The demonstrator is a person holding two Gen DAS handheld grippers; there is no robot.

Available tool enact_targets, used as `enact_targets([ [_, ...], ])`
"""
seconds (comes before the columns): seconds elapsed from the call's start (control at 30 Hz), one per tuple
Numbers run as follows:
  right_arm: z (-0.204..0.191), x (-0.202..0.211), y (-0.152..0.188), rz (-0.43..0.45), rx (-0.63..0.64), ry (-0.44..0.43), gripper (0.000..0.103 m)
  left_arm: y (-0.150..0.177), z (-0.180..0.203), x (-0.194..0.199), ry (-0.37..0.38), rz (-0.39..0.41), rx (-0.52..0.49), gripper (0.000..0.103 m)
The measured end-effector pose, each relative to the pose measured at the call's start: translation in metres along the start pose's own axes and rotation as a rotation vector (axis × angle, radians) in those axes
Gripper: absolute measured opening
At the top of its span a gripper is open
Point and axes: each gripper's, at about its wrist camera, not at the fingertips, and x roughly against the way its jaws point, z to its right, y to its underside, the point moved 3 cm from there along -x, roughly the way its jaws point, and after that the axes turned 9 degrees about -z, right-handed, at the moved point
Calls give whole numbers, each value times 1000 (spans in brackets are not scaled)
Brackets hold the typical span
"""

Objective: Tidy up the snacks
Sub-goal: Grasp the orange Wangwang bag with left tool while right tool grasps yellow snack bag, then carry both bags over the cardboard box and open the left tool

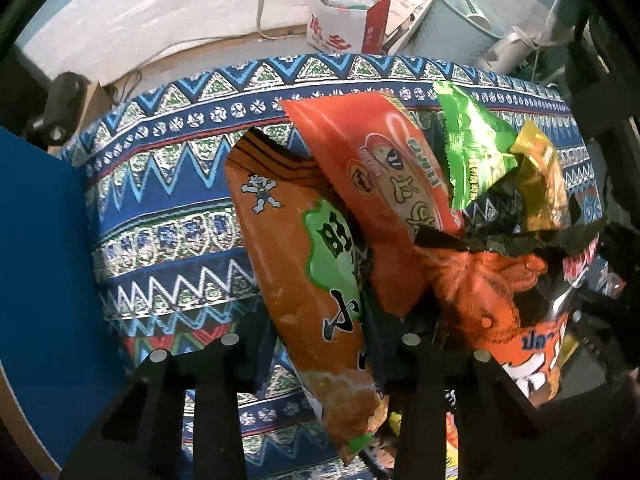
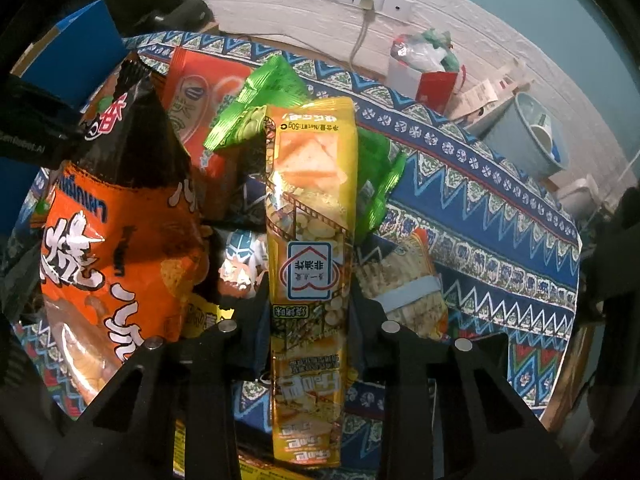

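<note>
Left gripper (image 1: 316, 344) pinching orange snack bag (image 1: 304, 280), bag sticking out ahead between fingers. Right gripper (image 2: 308, 332) pinching yellow snack bag (image 2: 310, 240), upright between fingers. Probably light, crinkly, slippery foil; crushable contents; best gripped at flat sealed end.

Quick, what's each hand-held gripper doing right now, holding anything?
Left hand-held gripper: shut on the orange packet.
Right hand-held gripper: shut on the yellow packet.
</note>
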Motion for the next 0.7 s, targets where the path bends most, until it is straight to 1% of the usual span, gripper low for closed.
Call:
enact_targets([
  [0.1,2,4,-2,1,-9,1,30,1,-2,7,-17,12,-3,36],
  [0.23,5,13,-5,17,-26,12,30,6,-9,24,-80,59,-22,34],
  [0.43,10,37,-12,74,-57,22,30,14,-18,51,-146,139,-30,34],
  [0.5,10,47,-15,93,-62,27,30,15,-21,54,-162,159,-36,34],
  [0.63,7,66,-20,129,-71,30,30,29,-22,73,-200,214,-58,34],
  [0.7,6,77,-22,148,-74,33,30,35,-23,83,-200,237,-62,34],
])
